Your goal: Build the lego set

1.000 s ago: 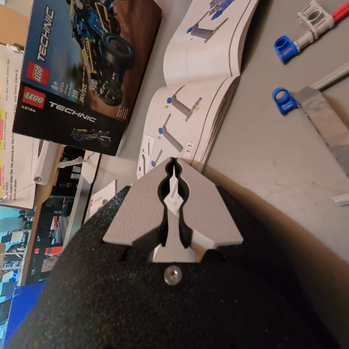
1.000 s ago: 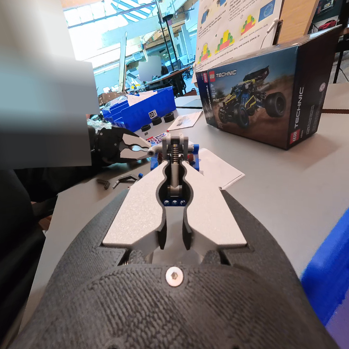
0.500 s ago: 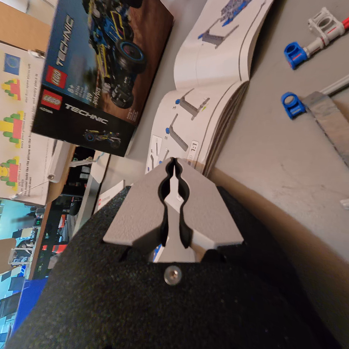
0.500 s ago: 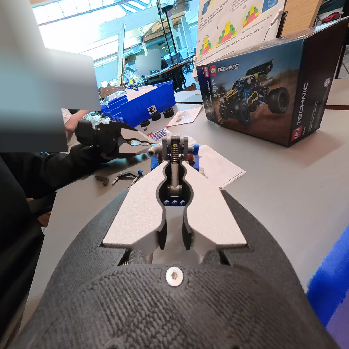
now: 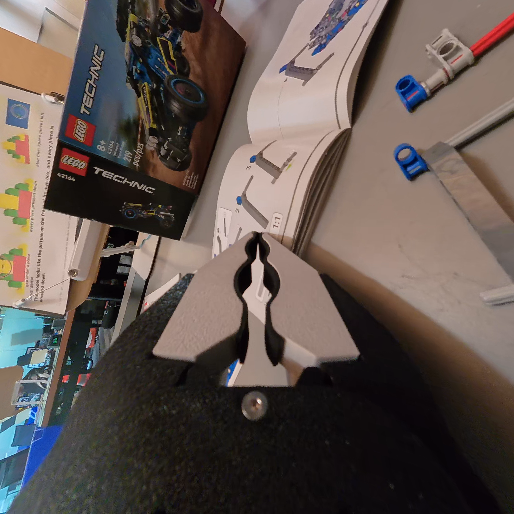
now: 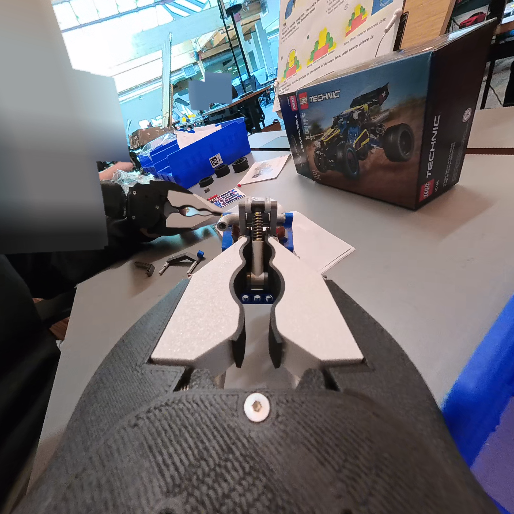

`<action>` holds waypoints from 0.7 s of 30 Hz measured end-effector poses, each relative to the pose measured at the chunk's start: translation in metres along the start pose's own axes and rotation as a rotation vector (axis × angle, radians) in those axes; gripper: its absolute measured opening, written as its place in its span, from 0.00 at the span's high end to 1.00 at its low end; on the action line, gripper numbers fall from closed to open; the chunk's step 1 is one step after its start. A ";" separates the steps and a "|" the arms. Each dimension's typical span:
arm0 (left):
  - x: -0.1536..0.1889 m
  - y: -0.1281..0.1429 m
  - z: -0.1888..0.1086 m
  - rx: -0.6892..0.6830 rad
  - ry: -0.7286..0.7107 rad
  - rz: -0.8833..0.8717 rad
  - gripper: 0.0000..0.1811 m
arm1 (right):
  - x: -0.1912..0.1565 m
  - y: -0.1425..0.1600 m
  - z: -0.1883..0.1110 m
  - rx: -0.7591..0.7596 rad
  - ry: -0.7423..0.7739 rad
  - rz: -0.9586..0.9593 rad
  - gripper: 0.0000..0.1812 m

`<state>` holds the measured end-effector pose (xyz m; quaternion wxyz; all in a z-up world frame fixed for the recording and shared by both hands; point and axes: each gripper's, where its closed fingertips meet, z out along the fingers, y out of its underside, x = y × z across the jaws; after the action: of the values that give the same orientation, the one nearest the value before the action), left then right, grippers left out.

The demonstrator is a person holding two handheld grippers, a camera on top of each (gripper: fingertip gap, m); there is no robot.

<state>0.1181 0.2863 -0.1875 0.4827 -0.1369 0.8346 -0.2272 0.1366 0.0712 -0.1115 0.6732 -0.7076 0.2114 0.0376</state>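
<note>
Right gripper [image 6: 257,242]: jaws closed on the half-built model [image 6: 257,222], gripping its grey spring strut, blue frame beyond the tips. Left gripper [image 5: 258,236]: jaws pressed together at the tips, nothing between them, tips close to the model's grey elbow pipe in the right wrist view. Open booklet [image 5: 300,111] lay just past the left tips on the grey surface [image 5: 389,250]. Boxed set [image 6: 375,139] stood farther back; loose blue connector [image 5: 409,162] lay beside the booklet.
</note>
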 end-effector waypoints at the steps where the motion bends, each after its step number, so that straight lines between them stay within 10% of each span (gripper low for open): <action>1: 0.001 0.001 0.000 -0.004 0.005 0.001 1.00 | 0.000 0.000 0.000 0.001 -0.001 0.000 0.97; 21: 0.000 -0.001 0.000 0.006 -0.005 0.017 1.00 | -0.020 -0.014 -0.005 0.107 -0.182 0.119 0.97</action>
<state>0.1181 0.2852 -0.1864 0.4872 -0.1291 0.8338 -0.2254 0.1226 0.0714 -0.0910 0.7230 -0.6506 0.1926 0.1303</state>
